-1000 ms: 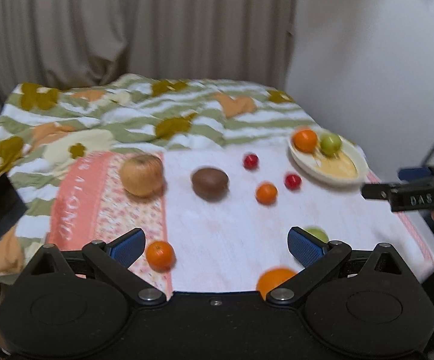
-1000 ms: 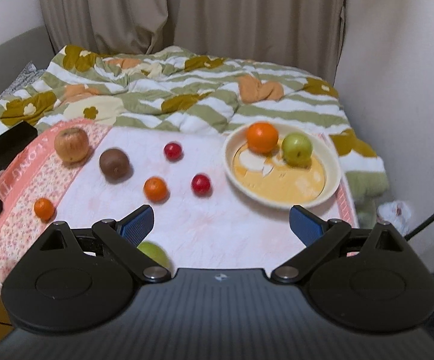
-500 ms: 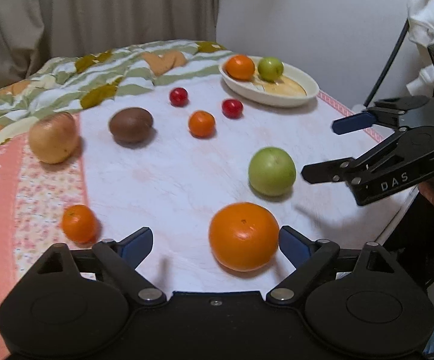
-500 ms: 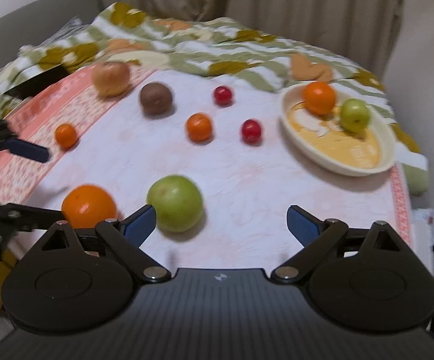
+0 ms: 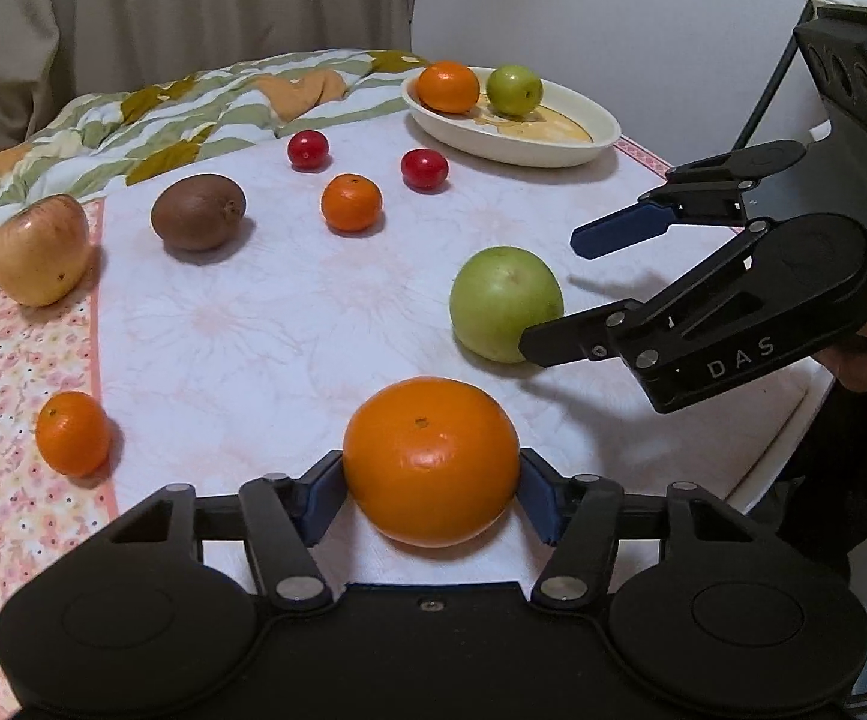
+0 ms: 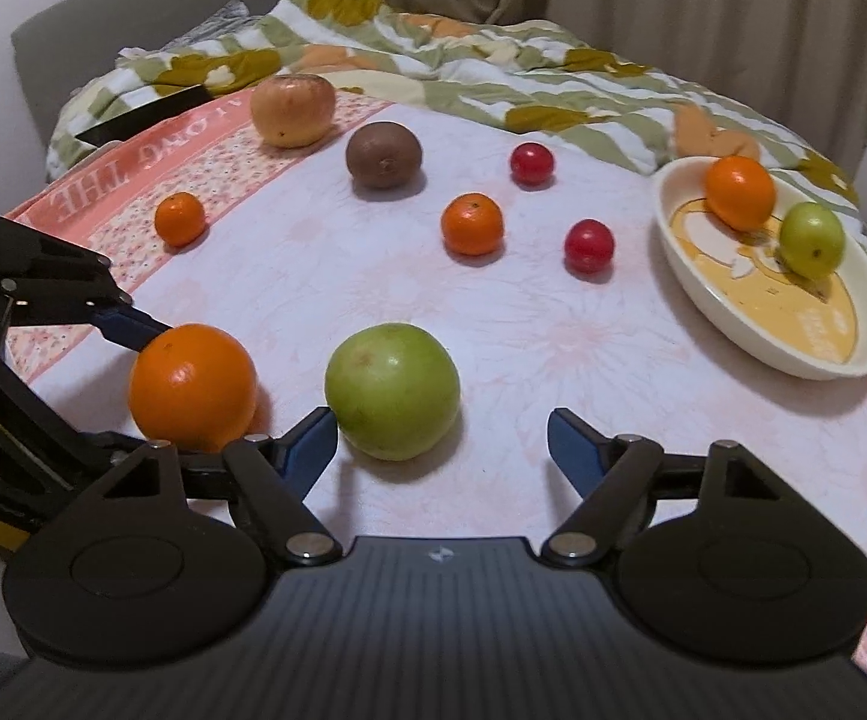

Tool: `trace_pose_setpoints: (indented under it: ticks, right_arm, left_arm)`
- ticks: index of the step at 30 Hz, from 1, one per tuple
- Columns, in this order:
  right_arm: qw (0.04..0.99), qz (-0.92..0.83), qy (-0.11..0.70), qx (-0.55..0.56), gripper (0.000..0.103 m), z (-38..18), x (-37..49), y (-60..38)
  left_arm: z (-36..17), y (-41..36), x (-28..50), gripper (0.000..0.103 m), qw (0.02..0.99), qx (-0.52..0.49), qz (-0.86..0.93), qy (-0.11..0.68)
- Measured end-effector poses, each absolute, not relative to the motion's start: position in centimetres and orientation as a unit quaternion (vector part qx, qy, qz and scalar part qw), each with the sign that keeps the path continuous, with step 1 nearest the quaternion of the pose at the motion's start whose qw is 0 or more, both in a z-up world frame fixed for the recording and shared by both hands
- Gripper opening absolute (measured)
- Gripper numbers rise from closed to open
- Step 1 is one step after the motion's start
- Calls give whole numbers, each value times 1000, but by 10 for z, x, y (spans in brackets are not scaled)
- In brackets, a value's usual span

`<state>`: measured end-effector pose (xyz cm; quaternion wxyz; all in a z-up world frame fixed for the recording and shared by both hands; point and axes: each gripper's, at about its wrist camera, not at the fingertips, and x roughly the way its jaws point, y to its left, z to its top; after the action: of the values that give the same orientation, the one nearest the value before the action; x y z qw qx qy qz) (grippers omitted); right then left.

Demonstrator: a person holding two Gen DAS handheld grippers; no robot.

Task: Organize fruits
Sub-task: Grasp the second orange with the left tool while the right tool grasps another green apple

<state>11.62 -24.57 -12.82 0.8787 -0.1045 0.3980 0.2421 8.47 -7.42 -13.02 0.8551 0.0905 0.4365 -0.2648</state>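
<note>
A white floral cloth point(image 6: 553, 330) with a pink border covers the table; a green patterned blanket point(image 6: 433, 72) lies along its far edge, curtains point(image 5: 193, 12) behind. A cream dish point(image 6: 853, 354) at the far right corner holds an orange and a green fruit. An apple point(image 6: 293, 110), a kiwi point(image 6: 383, 155), two red fruits and two mandarins are scattered mid-table. Near the front edge, the left gripper point(image 5: 430, 495) is closing, pads touching the big orange point(image 5: 431, 459), stem end up. The right gripper point(image 6: 442, 450) is closing, jaws still apart around the green apple point(image 6: 392, 390), pads not pressing.
</note>
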Motion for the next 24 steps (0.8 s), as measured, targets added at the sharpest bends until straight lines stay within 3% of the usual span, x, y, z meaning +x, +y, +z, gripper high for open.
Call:
trace_pose_setpoints:
  ticks: [13,17,24]
  right_arm:
    - [864,286,399,-110,80,-135,129,-233]
    - [861,290,401,-114,69,-137,131,-228]
    - [864,288,399,-112,69,-132,127,-226]
  left_arm:
    - [-129,-65,84,64,862,62,-224,450]
    - [-128,-57,84,64,866,51,-207,453]
    - [-120,-47,80,64,872,33,-186,451]
